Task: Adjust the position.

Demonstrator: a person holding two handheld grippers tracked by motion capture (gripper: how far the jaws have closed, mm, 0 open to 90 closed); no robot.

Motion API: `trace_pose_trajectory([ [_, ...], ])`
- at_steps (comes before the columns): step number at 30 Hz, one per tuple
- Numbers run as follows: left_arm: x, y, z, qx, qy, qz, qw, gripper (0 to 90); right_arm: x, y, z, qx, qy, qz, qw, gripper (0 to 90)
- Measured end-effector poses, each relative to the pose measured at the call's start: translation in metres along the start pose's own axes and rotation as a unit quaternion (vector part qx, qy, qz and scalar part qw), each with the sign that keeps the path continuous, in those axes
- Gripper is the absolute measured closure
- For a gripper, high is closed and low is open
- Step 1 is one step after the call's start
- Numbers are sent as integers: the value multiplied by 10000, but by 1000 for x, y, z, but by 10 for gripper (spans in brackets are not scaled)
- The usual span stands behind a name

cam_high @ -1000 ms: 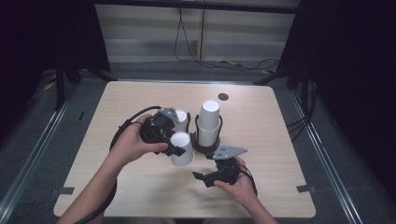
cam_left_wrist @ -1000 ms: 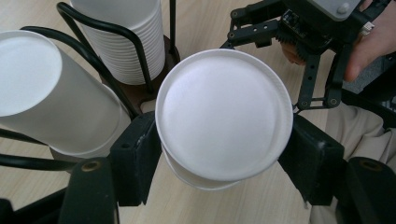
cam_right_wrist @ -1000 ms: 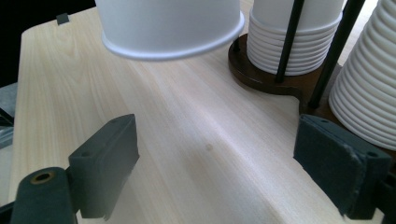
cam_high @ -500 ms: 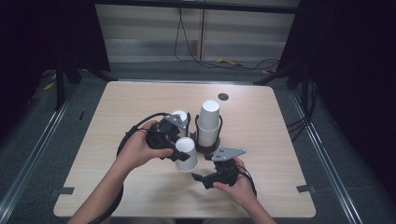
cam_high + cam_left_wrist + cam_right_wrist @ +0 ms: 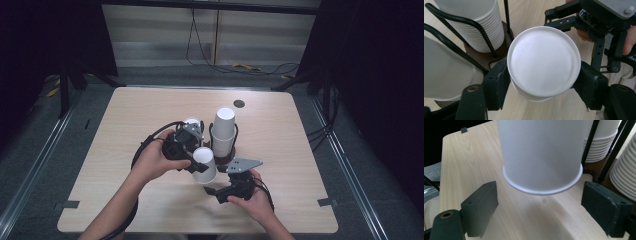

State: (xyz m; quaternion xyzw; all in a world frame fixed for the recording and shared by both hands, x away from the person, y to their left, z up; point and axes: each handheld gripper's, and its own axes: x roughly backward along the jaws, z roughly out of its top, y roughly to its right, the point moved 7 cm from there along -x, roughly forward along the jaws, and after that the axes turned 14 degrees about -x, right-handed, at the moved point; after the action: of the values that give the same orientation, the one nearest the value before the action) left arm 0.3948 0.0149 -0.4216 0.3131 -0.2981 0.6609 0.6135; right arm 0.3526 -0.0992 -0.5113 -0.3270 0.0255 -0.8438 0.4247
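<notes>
A white paper cup (image 5: 205,164) hangs upside down just above the table, and my left gripper (image 5: 199,167) is shut on its sides. In the left gripper view the cup's base (image 5: 544,62) faces the camera, with a jaw pressed on each side. My right gripper (image 5: 218,184) is open just in front of it. In the right gripper view the cup (image 5: 541,152) hangs above the wood between my spread jaws, touching neither pad. A black wire rack (image 5: 224,150) on a dark base stands right behind and holds a tall stack of white cups (image 5: 224,127).
A second, lower cup stack (image 5: 191,122) sits in the rack's left side, behind my left hand. Ribbed cup stacks (image 5: 624,177) stand close at the right of the right gripper view. The wooden table (image 5: 125,125) has a dark round spot (image 5: 239,103) at the back.
My left gripper has carried the cup from beside the rack toward the person and to the right, up to the right gripper's open jaws. The right gripper has stayed where it was.
</notes>
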Motion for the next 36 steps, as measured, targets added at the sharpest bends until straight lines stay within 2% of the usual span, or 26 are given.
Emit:
trace_pose_trajectory([
  [3, -1, 1, 2, -88, -47, -3, 10000, 330, 1, 0, 0, -8, 0, 10, 10000, 134],
  [12, -8, 3, 6, -117, -29, -38, 9999, 330, -2, 0, -2, -22, -54, -12, 10000, 131],
  [13, -9, 4, 8, -183, -33, -46, 9998, 330, -2, 1, -2, -21, -43, -22, 10000, 132],
  [16, -9, 5, 9, -210, -32, -60, 9998, 330, -2, 2, -2, -40, -30, -45, 10000, 132],
  [21, -10, 5, 11, -169, -13, -67, 9998, 331, -1, 3, -1, -58, 16, -35, 10000, 132],
  [24, -9, 5, 11, -215, -34, -59, 9997, 331, 0, 4, 0, -78, 34, -56, 9999, 132],
  [36, -13, 10, 16, -217, 52, -172, 9996, 331, 2, 5, 2, -106, 103, -38, 9999, 131],
])
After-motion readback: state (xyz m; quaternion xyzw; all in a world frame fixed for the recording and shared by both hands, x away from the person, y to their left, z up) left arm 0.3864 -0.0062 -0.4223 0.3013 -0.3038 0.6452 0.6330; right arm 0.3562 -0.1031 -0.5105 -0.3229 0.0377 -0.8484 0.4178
